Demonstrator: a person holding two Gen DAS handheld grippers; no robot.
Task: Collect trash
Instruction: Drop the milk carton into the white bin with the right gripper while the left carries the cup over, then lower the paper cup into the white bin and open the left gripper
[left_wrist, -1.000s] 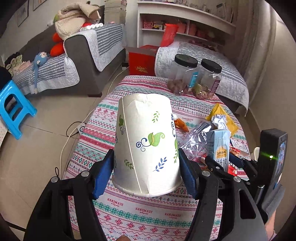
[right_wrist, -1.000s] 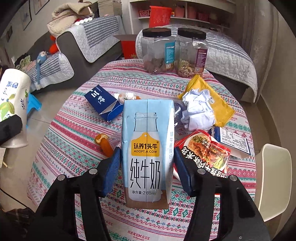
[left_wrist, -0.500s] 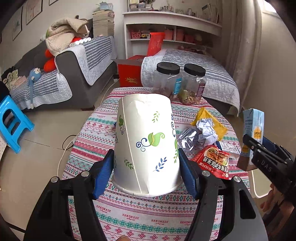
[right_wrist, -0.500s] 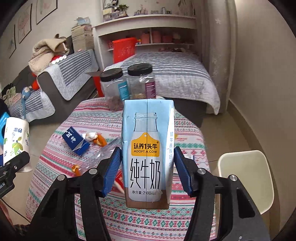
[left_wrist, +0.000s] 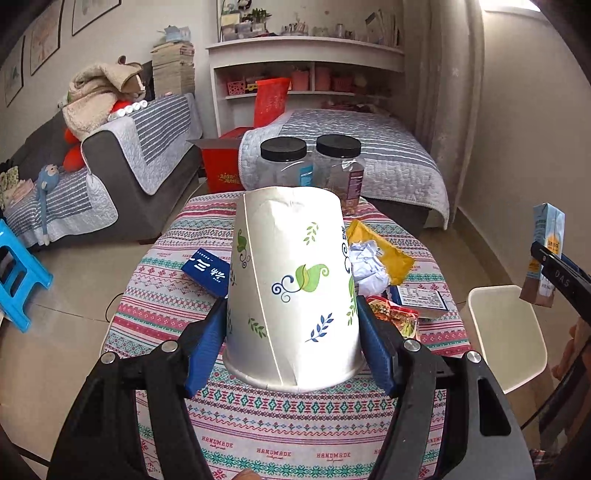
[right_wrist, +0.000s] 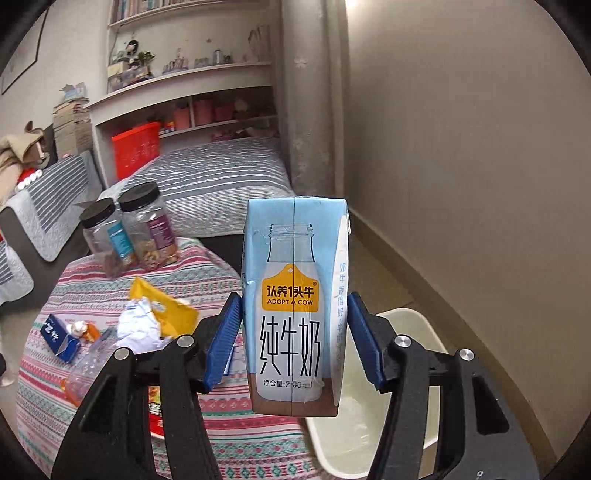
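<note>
My left gripper (left_wrist: 291, 339) is shut on an upside-down white paper cup (left_wrist: 291, 280) printed with leaves, held above the near part of the table. My right gripper (right_wrist: 293, 343) is shut on a light-blue milk carton (right_wrist: 293, 295), held upright over the near rim of the cream waste bin (right_wrist: 424, 332); that carton (left_wrist: 546, 251) shows at the right edge of the left wrist view, above the bin (left_wrist: 509, 332). On the table lie a blue carton (left_wrist: 207, 271), a yellow wrapper (left_wrist: 391, 254), crumpled white paper (left_wrist: 367, 264) and a red snack packet (left_wrist: 395, 317).
The round table has a patterned striped cloth (left_wrist: 166, 302). Two black-lidded jars (left_wrist: 284, 166) stand at its far edge. A bed (left_wrist: 369, 147), a grey sofa (left_wrist: 122, 166), a white shelf unit (left_wrist: 306, 74) and a blue stool (left_wrist: 18, 273) surround it. A wall (right_wrist: 480, 147) runs right of the bin.
The right gripper carried the milk carton right and up, off the table to above the bin. The left gripper drifted right with the cup, bringing the bin into its view.
</note>
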